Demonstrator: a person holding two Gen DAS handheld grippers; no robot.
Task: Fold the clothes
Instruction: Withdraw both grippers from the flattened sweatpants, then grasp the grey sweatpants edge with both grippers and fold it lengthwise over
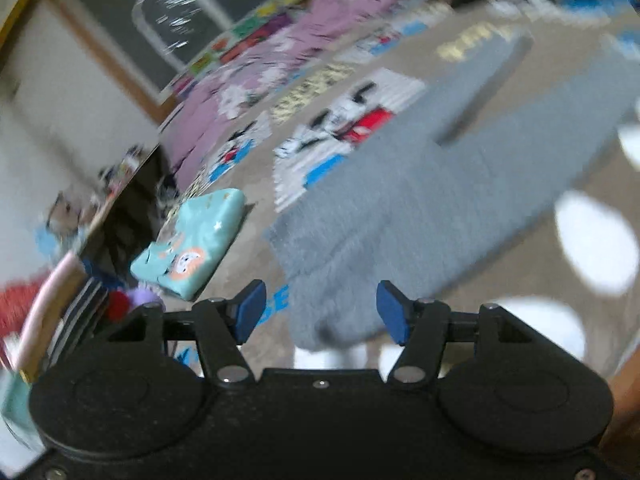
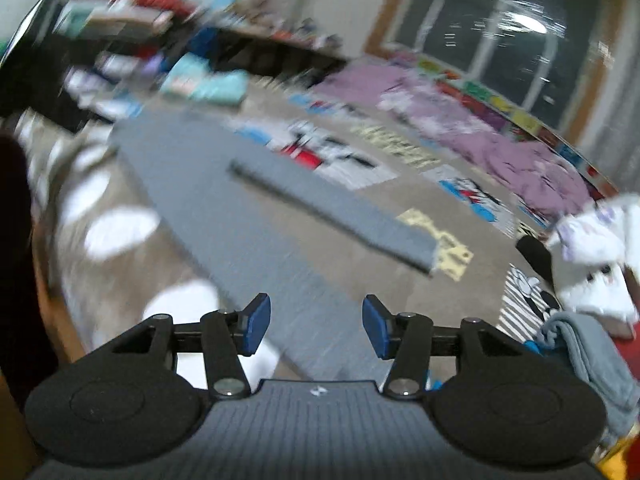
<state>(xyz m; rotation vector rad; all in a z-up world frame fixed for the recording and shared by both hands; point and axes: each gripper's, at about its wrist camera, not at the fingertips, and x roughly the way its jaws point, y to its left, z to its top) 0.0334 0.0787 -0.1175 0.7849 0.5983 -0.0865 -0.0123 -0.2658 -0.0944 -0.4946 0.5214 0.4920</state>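
Both views are smeared by motion blur, so fine detail is lost. The left gripper [image 1: 321, 311] has its blue pads spread apart with nothing pinched between them; the grey fleecy trousers [image 1: 420, 200] lie flat on the patterned floor mat [image 1: 520, 276] just ahead of and below the fingertips, one end showing in the gap between the jaws but touching neither pad. From there the garment runs away up and to the right, splitting into two legs. Ahead and to the left of this gripper sits a folded teal garment [image 1: 192, 244] with a cartoon print, lying by itself on the mat beside dark shelving [image 1: 132, 216]; whatever sits on those shelves is too blurred to identify. Farther ahead, a purple blanket [image 1: 280, 60] stretches along the mat's far edge below a dark window [image 1: 168, 8]. The right gripper [image 2: 316, 326] is likewise open, pads apart and empty, with the same grey trousers [image 2: 224, 184] spread on the mat [image 2: 400, 280] directly in front of it, running away to the upper left. To this gripper's right lie a loosely folded grey-blue cloth [image 2: 592, 356] and, just beyond it, a crumpled white garment [image 2: 592, 256]. No bin or basket can be made out.
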